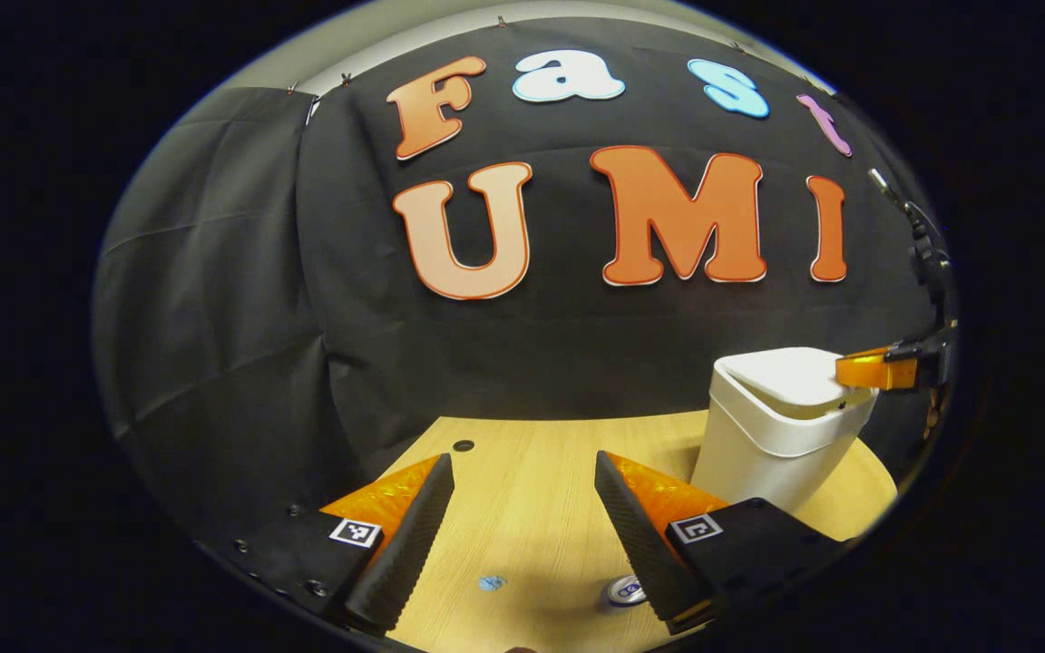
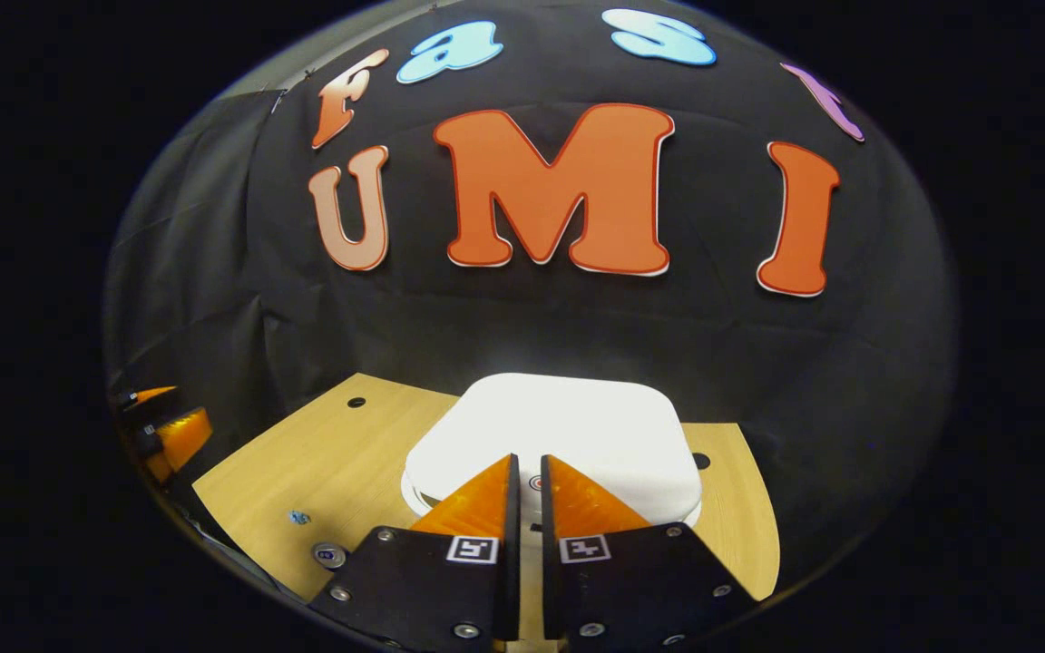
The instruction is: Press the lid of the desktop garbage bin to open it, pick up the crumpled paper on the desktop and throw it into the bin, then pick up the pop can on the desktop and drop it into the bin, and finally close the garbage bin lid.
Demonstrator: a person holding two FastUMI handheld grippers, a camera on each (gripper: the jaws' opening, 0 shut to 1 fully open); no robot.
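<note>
The right tool (image 2: 528,472), fingers together, sits over the closed lid (image 2: 568,426) of the white bin (image 1: 781,426). The left tool (image 1: 522,472) hangs apart above the bench (image 1: 522,535), the pop can (image 1: 624,590) just beside one finger

The bin (image 1: 781,426) is white, squarish with rounded corners, upright on the desk at about 4 o'clock in the left gripper view. Its lid (image 2: 559,435) is closed and lies flat, at 6 o'clock in the right gripper view. The can (image 1: 624,590) stands upright, its silvery top showing, at 5 o'clock in the left gripper view, well apart from the bin.
</note>
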